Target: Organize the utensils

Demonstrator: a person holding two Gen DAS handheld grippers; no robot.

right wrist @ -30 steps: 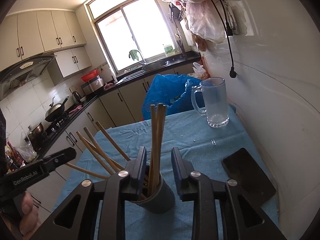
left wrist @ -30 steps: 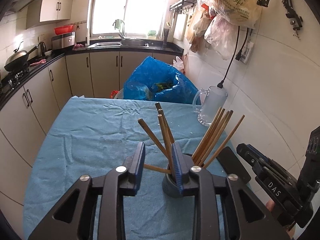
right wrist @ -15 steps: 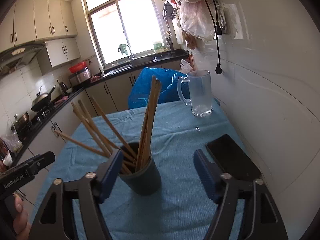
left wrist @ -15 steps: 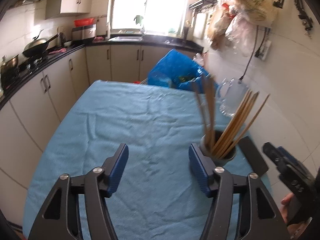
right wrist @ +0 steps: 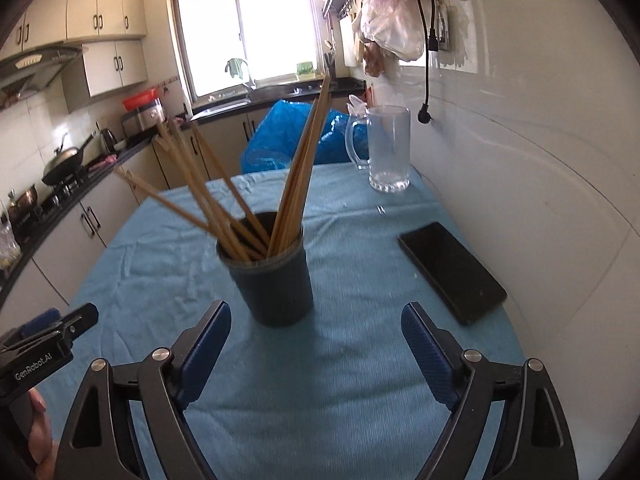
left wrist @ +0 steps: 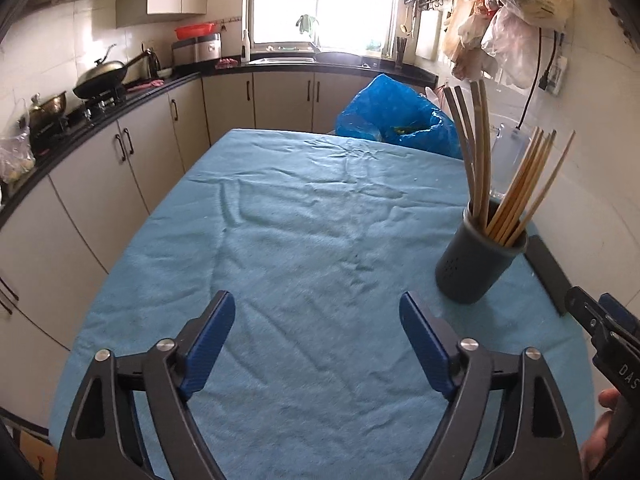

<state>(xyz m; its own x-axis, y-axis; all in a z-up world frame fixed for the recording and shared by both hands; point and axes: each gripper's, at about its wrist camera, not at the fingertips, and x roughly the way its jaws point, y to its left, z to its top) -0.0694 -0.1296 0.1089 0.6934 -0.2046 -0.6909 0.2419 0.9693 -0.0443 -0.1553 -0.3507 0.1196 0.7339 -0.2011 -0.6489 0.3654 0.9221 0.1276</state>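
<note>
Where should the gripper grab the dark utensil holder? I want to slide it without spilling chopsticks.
Grip the utensil holder low on its round wall, below the rim, coming level from the near side with the right gripper, whose open jaws already face it. The chopsticks fan out above the rim, so a top approach would likely knock them.
</note>
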